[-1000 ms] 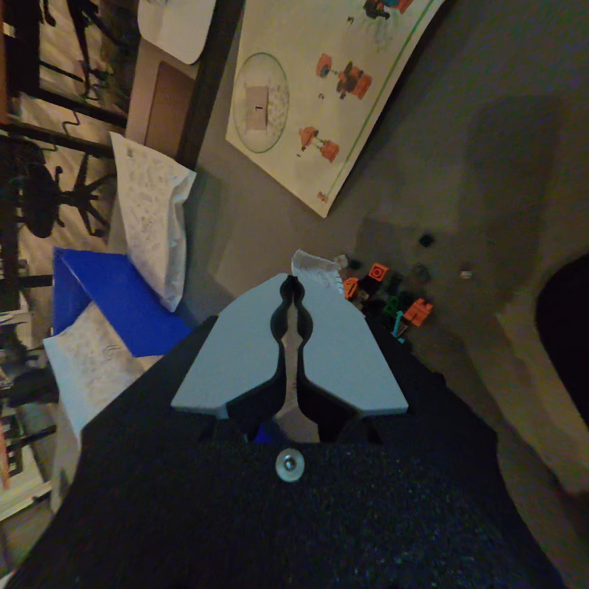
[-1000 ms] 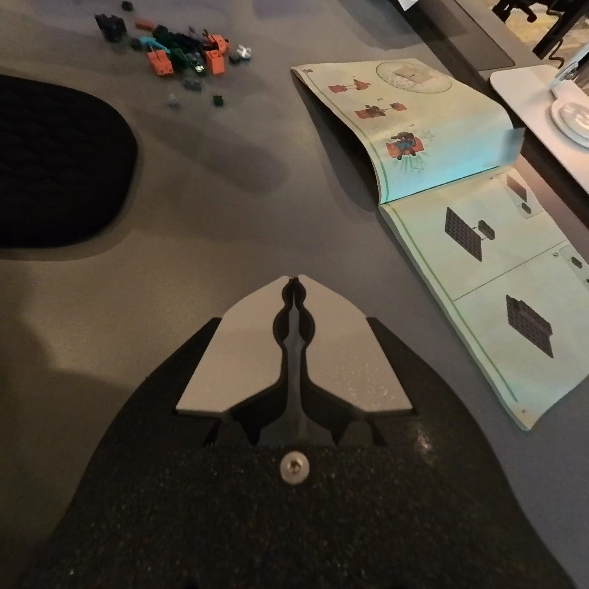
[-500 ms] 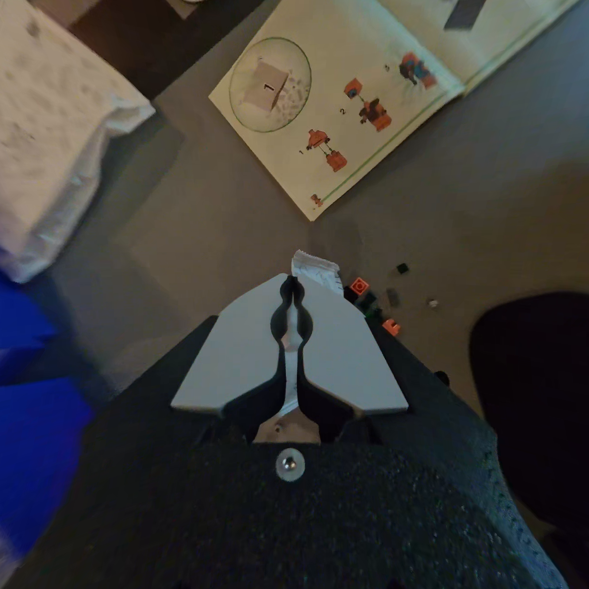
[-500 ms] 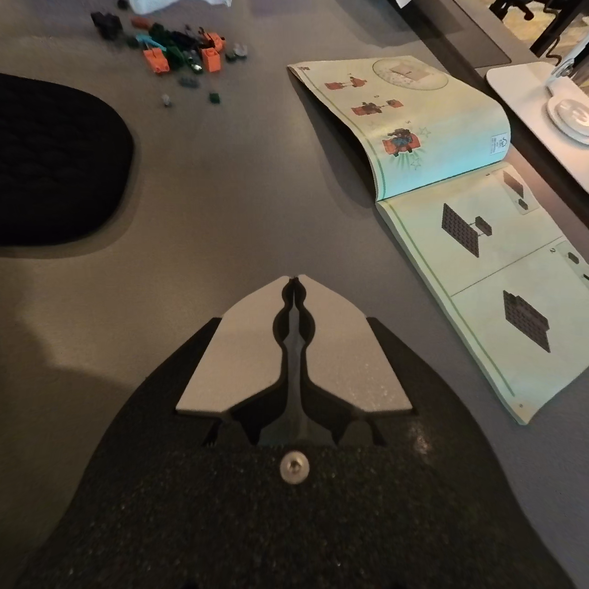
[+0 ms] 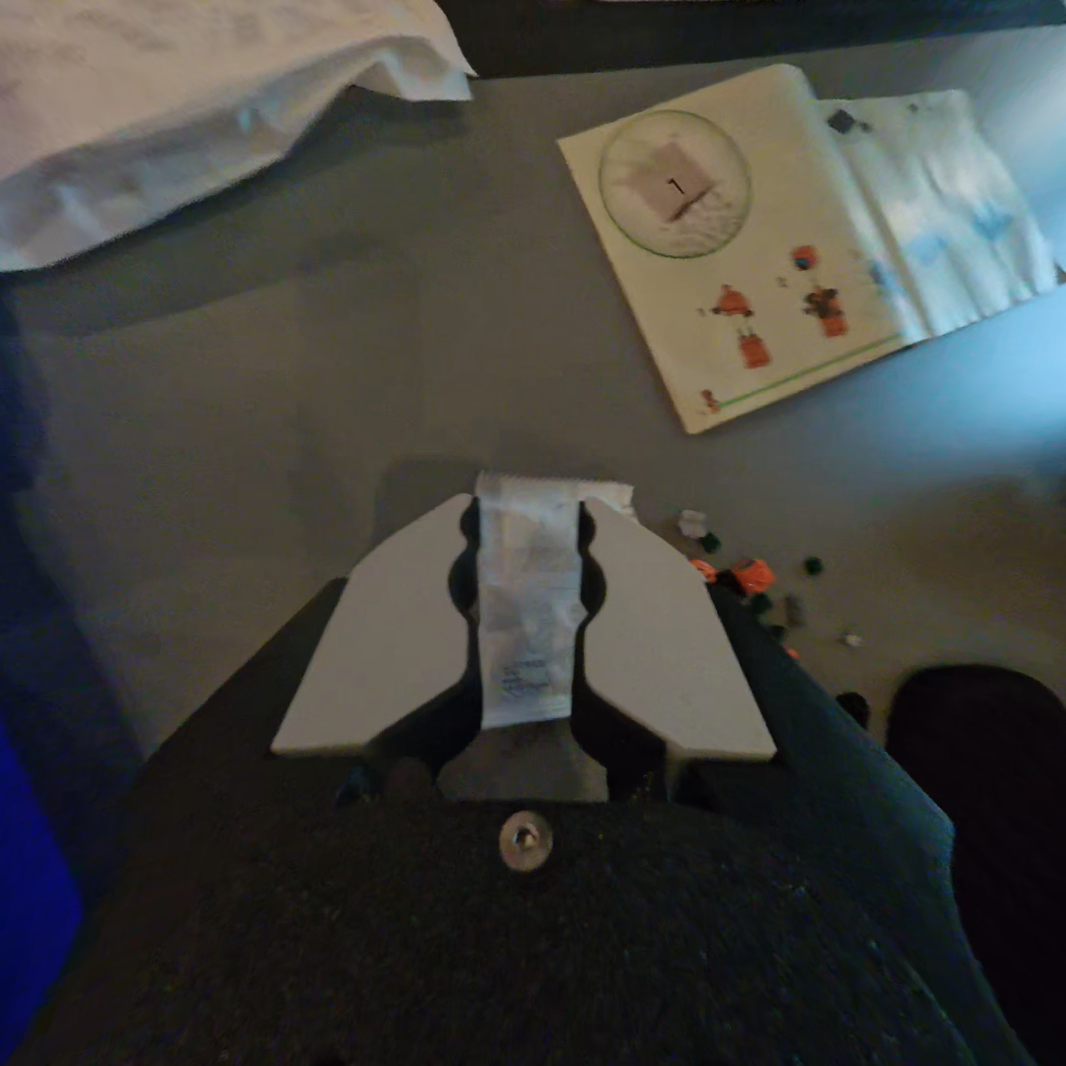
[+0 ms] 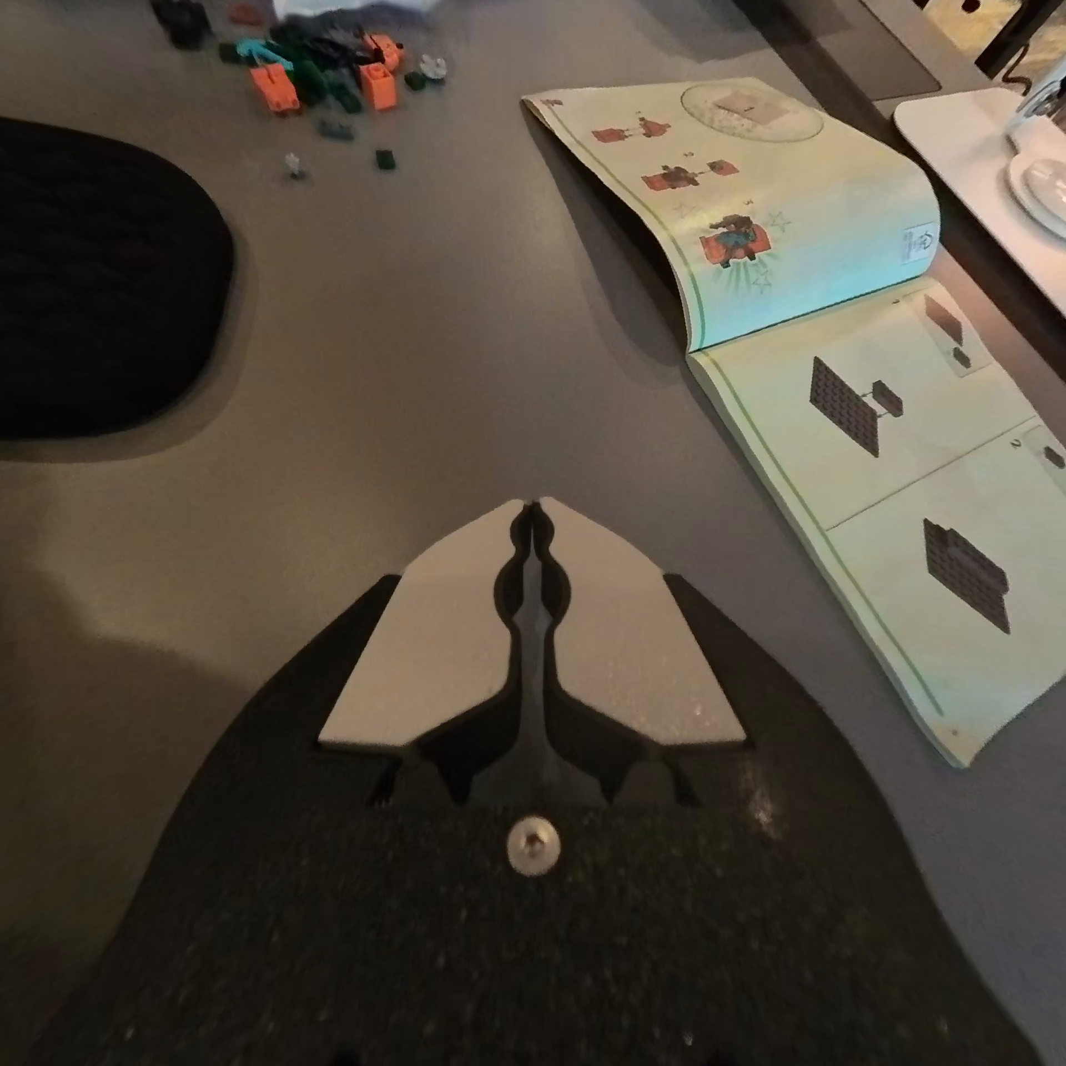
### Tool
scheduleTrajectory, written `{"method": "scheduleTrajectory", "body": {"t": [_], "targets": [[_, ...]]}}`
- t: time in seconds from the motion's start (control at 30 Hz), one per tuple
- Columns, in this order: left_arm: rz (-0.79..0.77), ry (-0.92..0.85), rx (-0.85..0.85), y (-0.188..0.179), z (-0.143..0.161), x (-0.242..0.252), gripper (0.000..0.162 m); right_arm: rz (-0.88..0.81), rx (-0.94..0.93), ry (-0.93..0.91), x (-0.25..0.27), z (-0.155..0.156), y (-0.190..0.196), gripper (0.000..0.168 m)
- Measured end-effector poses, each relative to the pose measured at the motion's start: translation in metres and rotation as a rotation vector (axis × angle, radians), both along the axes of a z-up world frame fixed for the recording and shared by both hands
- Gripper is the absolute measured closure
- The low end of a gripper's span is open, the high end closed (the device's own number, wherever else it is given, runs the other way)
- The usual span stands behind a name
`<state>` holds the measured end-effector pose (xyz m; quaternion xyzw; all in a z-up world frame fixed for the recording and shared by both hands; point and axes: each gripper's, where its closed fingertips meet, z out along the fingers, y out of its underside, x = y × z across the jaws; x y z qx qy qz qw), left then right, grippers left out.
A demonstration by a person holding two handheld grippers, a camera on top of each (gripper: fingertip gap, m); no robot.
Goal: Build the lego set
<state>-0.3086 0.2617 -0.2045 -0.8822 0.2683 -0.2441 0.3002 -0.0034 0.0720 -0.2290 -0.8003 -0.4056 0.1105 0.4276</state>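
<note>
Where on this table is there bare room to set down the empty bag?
Bare table lies between the black mat and the instruction booklet, ahead of the right claw. It is crowded around the loose brick pile. The left claw has the bag between its fingers.

Support surface: grey table, matte, dim light.

Directly on it:
- Loose lego pieces, orange, dark green, black, one teal, heaped far ahead-left of the right gripper; a few strays lie just nearer than the heap.
- Open instruction booklet ahead-right of that gripper, far page curling up.
- Black rounded pad to its left.
- White crumpled paper bag, far ahead-left of the left gripper.
- Small white paper packet seen between that gripper's fingers; whether it touches the table cannot be told.
</note>
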Motion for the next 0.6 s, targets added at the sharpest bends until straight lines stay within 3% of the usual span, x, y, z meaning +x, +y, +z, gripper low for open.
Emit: {"method": "scheduleTrajectory", "body": {"t": [0.1,0.2,0.43,0.6], "targets": [[-0.009,0.043,0.042,0.000,0.002,-0.003,0.114,-0.002,-0.006,0.001,0.000,-0.002,0.000,0.168],[-0.055,0.077,0.031,-0.014,0.003,-0.002,0.110,0.001,-0.011,-0.003,0.000,-0.003,0.000,0.168],[-0.107,0.325,-0.039,-0.041,-0.051,-0.027,0.103,0.008,-0.012,0.000,-0.001,-0.003,-0.001,0.168],[-0.085,0.277,0.028,-0.034,-0.046,-0.026,0.142,0.005,-0.010,0.000,0.000,-0.002,-0.001,0.168]]}}
